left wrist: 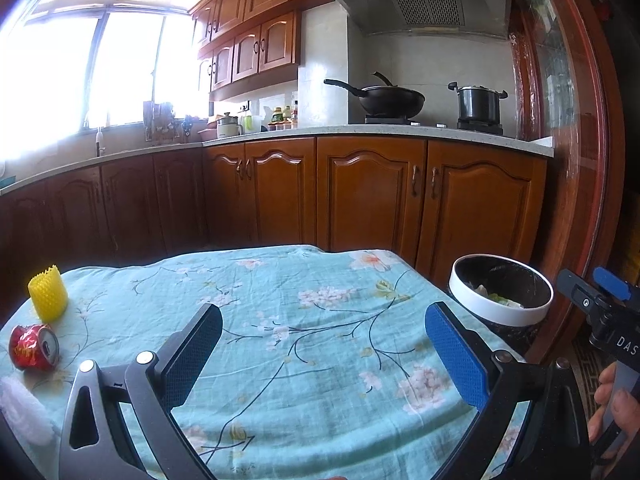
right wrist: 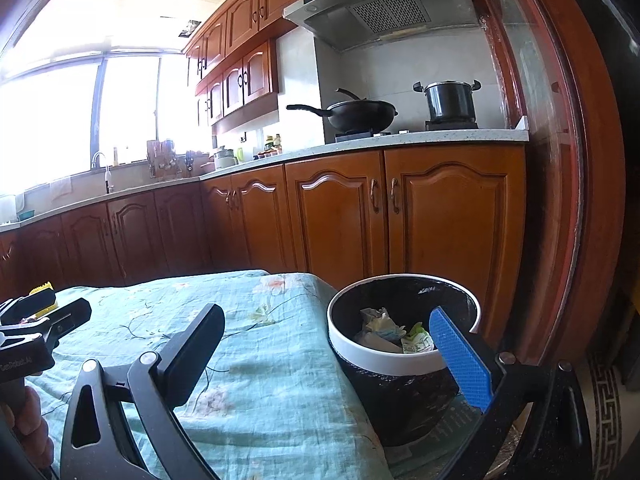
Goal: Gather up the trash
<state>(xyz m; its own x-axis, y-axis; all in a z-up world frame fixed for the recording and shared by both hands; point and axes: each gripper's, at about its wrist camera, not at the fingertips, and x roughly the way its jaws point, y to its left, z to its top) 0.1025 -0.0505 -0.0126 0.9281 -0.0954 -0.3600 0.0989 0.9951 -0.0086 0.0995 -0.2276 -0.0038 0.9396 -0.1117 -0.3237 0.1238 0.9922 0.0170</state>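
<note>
While the left gripper (left wrist: 324, 344) hangs over the middle of the floral tablecloth (left wrist: 304, 360) with its jaws spread wide and nothing between them, the right gripper (right wrist: 328, 344) is held at the table's right edge, jaws likewise wide and empty, its blue finger (right wrist: 460, 356) in front of the trash bin's near rim. The trash bin (right wrist: 400, 352), black with a white rim, stands just beside the table's right edge and already holds crumpled paper (right wrist: 380, 326). On the cloth's left side a crushed red can (left wrist: 34, 347) lies on its side near the left edge, with a yellow foam net sleeve (left wrist: 48, 292) upright just behind it and something white and fuzzy (left wrist: 22, 412) at the near-left corner. The cloth between the left gripper's fingers and the far table edge is bare. Beyond the table run wooden base cabinets (left wrist: 360, 196), close behind the bin.
</note>
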